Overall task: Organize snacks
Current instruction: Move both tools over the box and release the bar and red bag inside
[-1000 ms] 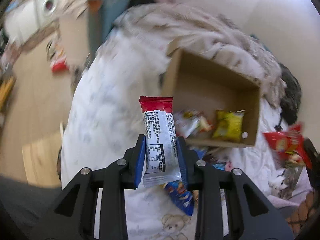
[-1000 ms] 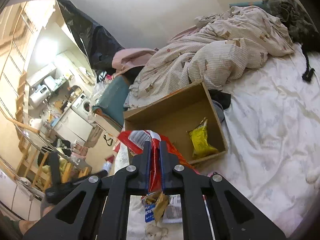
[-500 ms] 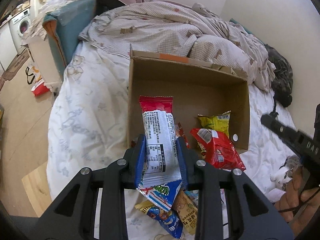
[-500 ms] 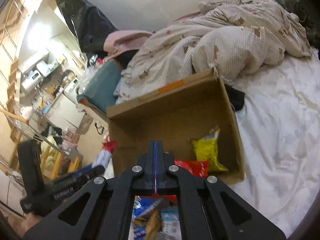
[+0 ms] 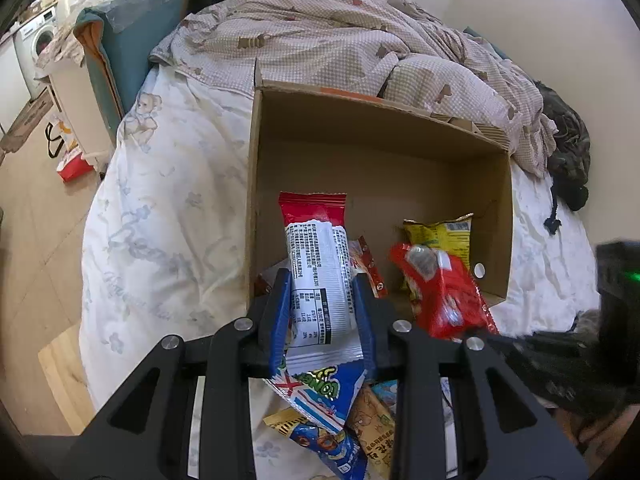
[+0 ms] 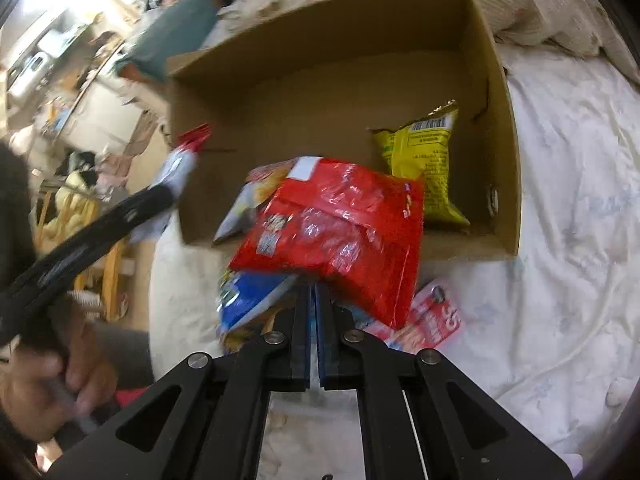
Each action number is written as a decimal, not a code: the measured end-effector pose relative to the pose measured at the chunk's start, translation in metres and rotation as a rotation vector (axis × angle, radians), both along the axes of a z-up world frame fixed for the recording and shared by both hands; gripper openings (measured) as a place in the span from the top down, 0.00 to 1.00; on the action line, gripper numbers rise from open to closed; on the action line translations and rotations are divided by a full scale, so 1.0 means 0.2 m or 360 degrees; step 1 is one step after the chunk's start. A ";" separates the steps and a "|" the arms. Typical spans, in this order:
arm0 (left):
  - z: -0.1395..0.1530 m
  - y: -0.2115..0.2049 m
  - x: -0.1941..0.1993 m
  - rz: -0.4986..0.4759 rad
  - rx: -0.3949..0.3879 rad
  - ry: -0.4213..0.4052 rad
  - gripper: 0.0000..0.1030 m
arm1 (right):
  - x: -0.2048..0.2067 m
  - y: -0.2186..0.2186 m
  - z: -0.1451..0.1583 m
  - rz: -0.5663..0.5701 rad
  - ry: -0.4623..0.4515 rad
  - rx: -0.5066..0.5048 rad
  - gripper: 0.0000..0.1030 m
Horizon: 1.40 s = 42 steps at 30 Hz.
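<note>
Presently on the bed: one open cardboard box (image 5: 380, 152), resting on a white printed sheet (image 5: 160, 208), with a rumpled checked duvet (image 5: 340, 44) behind it.

Left gripper (image 5: 322, 300): fingers partly closed, clamped on either side of a white snack packet with a red top seal (image 5: 318, 256), held upright over the near left corner of the box.

Right gripper (image 6: 314, 316): fingers nearly together, only a thin slit between them, pinching the lower edge of a red snack bag (image 6: 336, 236), which hangs over the near wall of the box.

Inside the box: a yellow snack bag (image 6: 424, 168) by the right wall; a further pale packet (image 6: 256, 196) partly hidden under the red bag.

On the sheet in front of the box: a blue packet (image 5: 320, 392), a brown packet (image 5: 372, 420), a dark blue packet (image 5: 324, 448), and a red-and-white sachet (image 6: 432, 320) lying flat.

Beside the bed, left: a teal cushion (image 5: 132, 36) and a wooden floor (image 5: 32, 240).
</note>
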<state>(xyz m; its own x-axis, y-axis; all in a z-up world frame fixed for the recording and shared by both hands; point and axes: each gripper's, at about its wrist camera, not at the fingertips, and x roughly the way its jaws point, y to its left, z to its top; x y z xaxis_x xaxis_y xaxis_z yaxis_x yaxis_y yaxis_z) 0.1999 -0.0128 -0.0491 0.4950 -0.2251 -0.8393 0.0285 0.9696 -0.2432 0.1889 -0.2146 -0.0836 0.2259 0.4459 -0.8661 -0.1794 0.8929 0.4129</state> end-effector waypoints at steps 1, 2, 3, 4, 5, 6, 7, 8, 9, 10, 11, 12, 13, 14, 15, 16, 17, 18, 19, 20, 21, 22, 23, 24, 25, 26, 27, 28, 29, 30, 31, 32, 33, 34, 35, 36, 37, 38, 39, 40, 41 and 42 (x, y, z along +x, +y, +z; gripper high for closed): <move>-0.01 -0.01 0.00 -0.0004 -0.0009 0.0012 0.74 | 0.03 -0.01 -0.01 -0.0028 -0.0016 0.0001 0.96; -0.02 -0.01 0.01 -0.0012 -0.0010 0.0020 0.74 | 0.07 -0.01 -0.02 -0.0060 -0.0038 0.0006 0.96; -0.02 -0.02 0.01 -0.0019 -0.0008 0.0021 0.74 | 0.11 -0.01 -0.03 -0.0080 -0.0051 0.0042 0.96; -0.02 -0.03 0.01 -0.0025 -0.0005 0.0019 0.74 | 0.13 -0.01 -0.04 -0.0086 -0.0046 0.0075 0.96; -0.01 -0.03 0.01 -0.0033 -0.0002 0.0012 0.74 | 0.14 -0.02 -0.05 -0.0096 -0.0030 0.0150 0.96; -0.01 -0.04 0.00 -0.0046 0.0005 -0.0003 0.74 | 0.15 -0.03 -0.05 -0.0099 -0.0010 0.0218 0.96; 0.00 -0.05 0.00 -0.0058 0.0017 -0.0022 0.74 | 0.15 -0.03 -0.05 -0.0102 0.0008 0.0302 0.96; 0.00 -0.05 0.00 -0.0067 0.0026 -0.0038 0.74 | 0.14 -0.03 -0.04 -0.0093 0.0011 0.0383 0.95; 0.01 -0.05 -0.01 -0.0071 0.0030 -0.0045 0.74 | 0.13 -0.04 -0.02 -0.0081 0.0002 0.0437 0.95; 0.01 -0.05 -0.01 -0.0069 0.0029 -0.0045 0.74 | 0.12 -0.04 0.00 -0.0074 -0.0019 0.0466 0.95; 0.01 -0.05 -0.01 -0.0066 0.0022 -0.0039 0.74 | 0.11 -0.05 0.03 -0.0086 -0.0054 0.0475 0.95; 0.01 -0.05 -0.01 -0.0065 0.0004 -0.0025 0.74 | 0.10 -0.07 0.05 -0.0117 -0.0086 0.0482 0.95; 0.00 -0.05 0.00 -0.0067 -0.0007 -0.0014 0.74 | 0.09 -0.09 0.07 -0.0147 -0.0104 0.0490 0.95; 0.00 -0.06 0.01 -0.0072 -0.0012 -0.0006 0.74 | 0.08 -0.12 0.08 -0.0188 -0.0120 0.0485 0.95; 0.00 -0.06 0.02 -0.0075 -0.0007 0.0002 0.74 | 0.07 -0.15 0.10 -0.0222 -0.0131 0.0470 0.94; 0.00 -0.06 0.03 -0.0073 0.0002 0.0010 0.74 | 0.06 -0.19 0.11 -0.0261 -0.0150 0.0448 0.93; 0.00 -0.07 0.05 -0.0064 0.0003 0.0020 0.74 | 0.05 -0.21 0.12 -0.0286 -0.0158 0.0441 0.86; 0.00 -0.07 0.07 -0.0053 -0.0008 0.0038 0.74 | 0.04 -0.23 0.13 -0.0313 -0.0160 0.0438 0.68; 0.00 -0.08 0.09 -0.0043 -0.0026 0.0057 0.74 | 0.03 -0.23 0.15 -0.0336 -0.0162 0.0436 0.52; 0.00 -0.09 0.12 -0.0029 -0.0046 0.0073 0.74 | 0.03 -0.25 0.16 -0.0377 -0.0176 0.0433 0.24; 0.00 -0.10 0.14 -0.0016 -0.0053 0.0086 0.74 | 0.02 -0.27 0.17 -0.0420 -0.0216 0.0423 0.18; -0.01 -0.12 0.17 -0.0007 -0.0044 0.0099 0.74 | 0.01 -0.30 0.17 -0.0438 -0.0239 0.0400 0.18; -0.01 -0.13 0.19 -0.0002 -0.0038 0.0107 0.74 | 0.01 -0.30 0.18 -0.0440 -0.0250 0.0365 0.18; -0.02 -0.15 0.20 -0.0007 -0.0032 0.0116 0.74 | 0.01 -0.30 0.18 -0.0440 -0.0255 0.0346 0.18; -0.03 -0.17 0.23 -0.0015 -0.0021 0.0140 0.74 | 0.01 -0.31 0.18 -0.0452 -0.0257 0.0338 0.18; -0.05 -0.18 0.25 -0.0018 -0.0020 0.0154 0.74 | 0.01 -0.33 0.18 -0.0468 -0.0257 0.0347 0.18; -0.06 -0.19 0.26 -0.0022 -0.0021 0.0168 0.73 | 0.01 -0.35 0.19 -0.0486 -0.0257 0.0366 0.18; -0.07 -0.20 0.28 -0.0013 0.0000 0.0186 0.71 | 0.00 -0.37 0.19 -0.0509 -0.0262 0.0390 0.18; -0.08 -0.21 0.29 -0.0001 0.0044 0.0187 0.67 | -0.02 -0.41 0.20 -0.0532 -0.0270 0.0408 0.18; -0.08 -0.22 0.29 0.0001 0.0082 0.0182 0.49 | -0.02 -0.42 0.21 -0.0543 -0.0274 0.0410 0.18; -0.07 -0.23 0.28 0.0006 0.0116 0.0177 0.25 | -0.03 -0.43 0.21 -0.0534 -0.0276 0.0403 0.18; -0.07 -0.22 0.28 0.0011 0.0129 0.0167 0.18 | -0.03 -0.42 0.21 -0.0520 -0.0279 0.0394 0.18; -0.06 -0.22 0.27 0.0014 0.0137 0.0150 0.15 | -0.03 -0.42 0.21 -0.0517 -0.0282 0.0387 0.18; -0.06 -0.22 0.26 0.0011 0.0143 0.0140 0.15 | -0.04 -0.41 0.22 -0.0517 -0.0282 0.0385 0.18; -0.06 -0.22 0.25 0.0001 0.0150 0.0140 0.15 | -0.04 -0.41 0.22 -0.0513 -0.0277 0.0391 0.18; -0.06 -0.22 0.24 -0.0008 0.0159 0.0145 0.15 | -0.04 -0.40 0.22 -0.0505 -0.0273 0.0398 0.18; -0.06 -0.21 0.23 -0.0009 0.0163 0.0147 0.15 | -0.04 -0.40 0.22 -0.0495 -0.0274 0.0398 0.18; -0.05 -0.21 0.22 -0.0005 0.0164 0.0150 0.15 | -0.04 -0.39 0.23 -0.0486 -0.0280 0.0390 0.18; -0.05 -0.20 0.21 0.0002 0.0165 0.0152 0.15 | -0.05 -0.38 0.23 -0.0477 -0.0288 0.0377 0.18; -0.04 -0.19 0.20 0.0007 0.0161 0.0150 0.15 | -0.05 -0.38 0.24 -0.0470 -0.0297 0.0364 0.18; -0.02 -0.19 0.19 0.0010 0.0154 0.0142 0.15 | -0.06 -0.37 0.24 -0.0465 -0.0303 0.0357 0.18; 0.00 -0.18 0.18 0.0014 0.0151 0.0127 0.15 | -0.06 -0.37 0.24 -0.0463 -0.0305 0.0353 0.18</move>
